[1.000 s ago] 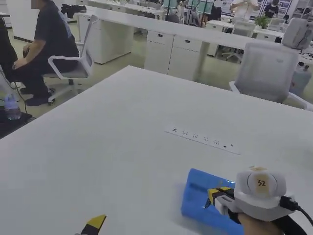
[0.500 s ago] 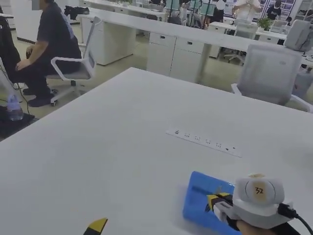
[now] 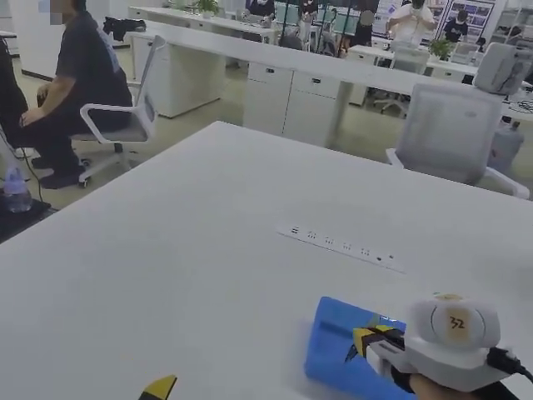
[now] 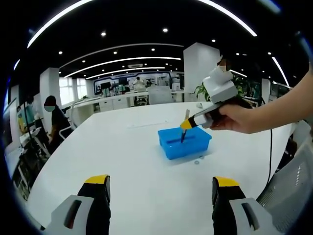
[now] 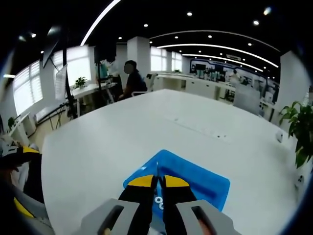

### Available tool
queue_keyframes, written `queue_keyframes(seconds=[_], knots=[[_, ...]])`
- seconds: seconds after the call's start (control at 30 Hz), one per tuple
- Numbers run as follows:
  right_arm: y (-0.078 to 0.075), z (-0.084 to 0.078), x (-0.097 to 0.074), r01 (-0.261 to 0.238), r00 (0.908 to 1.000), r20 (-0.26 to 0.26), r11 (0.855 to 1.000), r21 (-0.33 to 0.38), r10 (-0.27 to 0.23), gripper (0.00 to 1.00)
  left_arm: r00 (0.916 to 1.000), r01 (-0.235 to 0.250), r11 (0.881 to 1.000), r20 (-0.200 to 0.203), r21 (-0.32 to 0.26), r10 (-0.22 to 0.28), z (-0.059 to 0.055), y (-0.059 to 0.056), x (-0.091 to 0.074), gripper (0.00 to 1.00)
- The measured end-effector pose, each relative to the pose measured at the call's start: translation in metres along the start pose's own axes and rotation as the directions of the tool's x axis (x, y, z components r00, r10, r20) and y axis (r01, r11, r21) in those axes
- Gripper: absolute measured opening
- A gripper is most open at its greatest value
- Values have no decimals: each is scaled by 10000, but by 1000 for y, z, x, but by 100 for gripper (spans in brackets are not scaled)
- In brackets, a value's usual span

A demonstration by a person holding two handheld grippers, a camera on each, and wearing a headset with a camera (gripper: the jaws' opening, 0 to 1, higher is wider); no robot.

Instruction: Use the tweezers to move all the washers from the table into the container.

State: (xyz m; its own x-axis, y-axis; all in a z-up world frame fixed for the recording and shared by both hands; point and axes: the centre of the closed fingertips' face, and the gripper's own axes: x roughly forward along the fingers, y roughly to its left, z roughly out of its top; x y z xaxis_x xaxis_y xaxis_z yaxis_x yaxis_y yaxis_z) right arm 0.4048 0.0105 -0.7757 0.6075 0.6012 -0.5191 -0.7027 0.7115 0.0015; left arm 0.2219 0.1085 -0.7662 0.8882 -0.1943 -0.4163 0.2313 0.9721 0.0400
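A blue container (image 4: pixel 185 142) stands on the white table (image 3: pixel 191 250); it is also in the head view (image 3: pixel 337 358) and the right gripper view (image 5: pixel 200 182). My right gripper (image 5: pixel 157 182) is shut on thin tweezers (image 4: pixel 184 131) that point down into the container. In the head view that gripper (image 3: pixel 361 340) hovers over the container's right part. A couple of tiny washers (image 4: pixel 198 159) lie on the table just beside the container. My left gripper (image 4: pixel 161 185) is open and holds nothing, well short of the container; one yellow fingertip (image 3: pixel 160 387) shows at the bottom edge.
A strip of flush power sockets (image 3: pixel 341 246) runs across the table beyond the container. A person (image 3: pixel 79 75) sits on a chair at the far left, and a white office chair (image 3: pixel 454 125) stands behind the table's far edge.
The head camera has shifted slightly. My right gripper stays over the blue container with hardly any movement, and the left fingertip stays at the bottom edge.
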Motion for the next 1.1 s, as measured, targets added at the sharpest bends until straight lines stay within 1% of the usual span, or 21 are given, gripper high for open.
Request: queue_keyframes(seconds=[0.2, 0.27, 0.37, 0.53, 0.57, 0.63, 0.83, 0.97, 1.1], knots=[[0, 12, -18, 86, 9982, 601, 9999, 75, -90, 2, 10000, -21, 10000, 32, -11, 21, 1, 0, -1, 87], [1, 13, -23, 75, 9977, 677, 9999, 102, -82, 2, 10000, 1, 10000, 72, -22, -1, 2, 0, -1, 87], [2, 14, -32, 55, 9962, 871, 9994, 348, -85, 2, 10000, -13, 10000, 53, 3, 13, 1, 0, -1, 87], [4, 6, -39, 18, 9964, 852, 9991, 417, -53, 2, 10000, -14, 10000, 72, -14, 14, 2, 0, -1, 87], [5, 5, -41, -76, 9958, 917, 9981, 613, 20, 2, 10000, -1, 10000, 95, -6, 1, 2, 0, -1, 87], [7, 5, -44, -182, 9950, 989, 9967, 788, 103, 2, 10000, 6, 10000, 98, 0, -6, 2, 0, -1, 87], [15, 3, -52, -281, 9942, 1056, 9970, 728, 203, 2, 10000, 6, 10000, 89, -9, -6, 2, 0, -1, 87], [20, -4, -55, -288, 9955, 913, 9981, 552, 237, 2, 10000, 27, 10000, 83, -7, -27, 3, -1, -1, 87], [24, -17, -55, -322, 9975, 635, 9988, 377, 298, 2, 10000, -3, 10000, 81, -34, 4, 3, 0, -1, 87]])
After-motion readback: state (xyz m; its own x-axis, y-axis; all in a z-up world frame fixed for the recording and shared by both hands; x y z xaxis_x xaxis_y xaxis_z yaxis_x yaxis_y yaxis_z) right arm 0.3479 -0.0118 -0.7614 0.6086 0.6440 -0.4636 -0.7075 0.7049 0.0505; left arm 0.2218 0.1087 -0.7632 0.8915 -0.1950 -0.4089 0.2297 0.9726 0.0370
